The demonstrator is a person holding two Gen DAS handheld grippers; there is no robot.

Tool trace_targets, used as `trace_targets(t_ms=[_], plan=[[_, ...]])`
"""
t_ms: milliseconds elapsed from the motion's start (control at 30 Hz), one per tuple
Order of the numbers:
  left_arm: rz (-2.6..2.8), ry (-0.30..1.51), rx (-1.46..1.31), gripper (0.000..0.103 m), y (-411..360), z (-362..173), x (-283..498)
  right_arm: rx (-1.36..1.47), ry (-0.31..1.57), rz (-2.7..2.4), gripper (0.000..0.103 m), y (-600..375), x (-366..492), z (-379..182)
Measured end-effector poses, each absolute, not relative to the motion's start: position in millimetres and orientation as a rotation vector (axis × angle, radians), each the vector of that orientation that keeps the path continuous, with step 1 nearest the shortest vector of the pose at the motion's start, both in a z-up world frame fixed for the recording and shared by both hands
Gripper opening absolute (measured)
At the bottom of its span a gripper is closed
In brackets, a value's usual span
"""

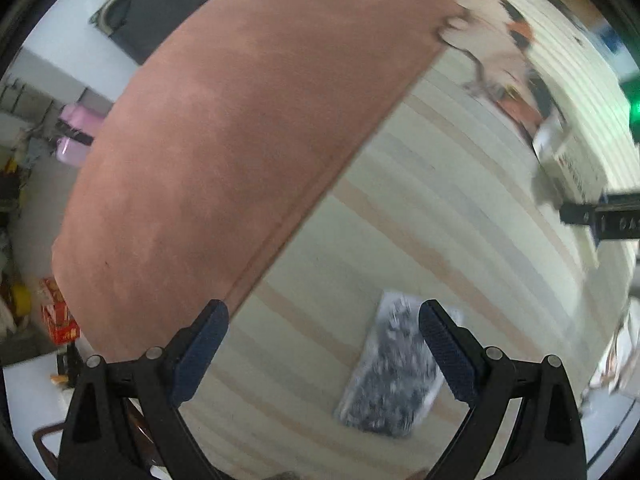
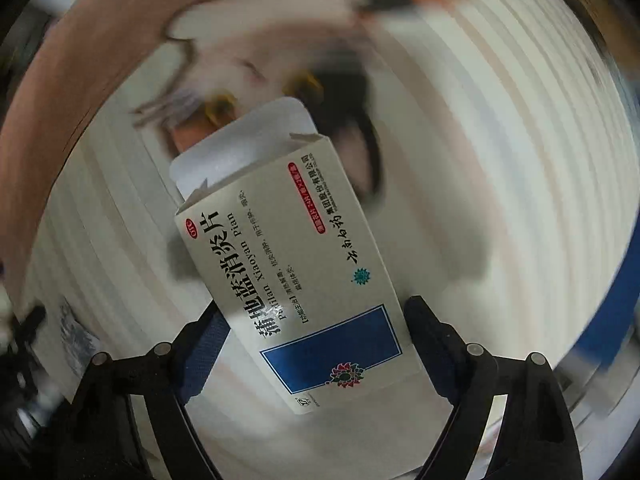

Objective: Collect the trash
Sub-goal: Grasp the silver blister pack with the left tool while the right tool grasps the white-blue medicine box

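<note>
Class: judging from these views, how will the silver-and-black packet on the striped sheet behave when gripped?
The packet lies flat and looks thin, so it is probably light and floppy. Its shiny film may slip or crumple. The open left gripper might need an edge pinch.

Soft pink-brown cushion [image 1: 224, 152] over pale striped cloth [image 1: 440, 216]. White wall [image 1: 68, 44], dark grey panel [image 1: 168, 4] behind. Daylight.
</note>
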State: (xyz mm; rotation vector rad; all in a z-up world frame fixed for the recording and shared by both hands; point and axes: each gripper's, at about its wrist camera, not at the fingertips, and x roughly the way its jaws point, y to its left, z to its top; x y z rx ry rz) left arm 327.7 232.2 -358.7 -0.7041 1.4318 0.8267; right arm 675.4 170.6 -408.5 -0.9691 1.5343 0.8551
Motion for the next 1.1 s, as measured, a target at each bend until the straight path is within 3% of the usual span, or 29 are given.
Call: trace_targets(t_ms=[233,400,500,567,833,1100], plan=[[0.643,1.529,-0.725,0.097,198,-383,313,-0.620,1.703,0.595,0.088,25,646,-410],[0.588,1.559,-0.688,0.096,190,-405,323,-0.517,1.717,0.525,0.090,-6,639,-409],[0.594,1.522,-0.613,0.079,186,-399,326,-0.537,1.652,0.493,0.090,-11,616,-404],[0.580,1.509,-0.585,0.061,185,-395,325,-0.522,1.613,0.503,0.087,-12,617,-400],[0.560,1.449,-0.577,0.061,179,-372,311,-0.418,1.588,0.516,0.085,-53,598,-381],[0.503,1.303,-0.547,0.061,164,-301,277,-0.274,1.534,0.548,0.085,-83,552,-339]])
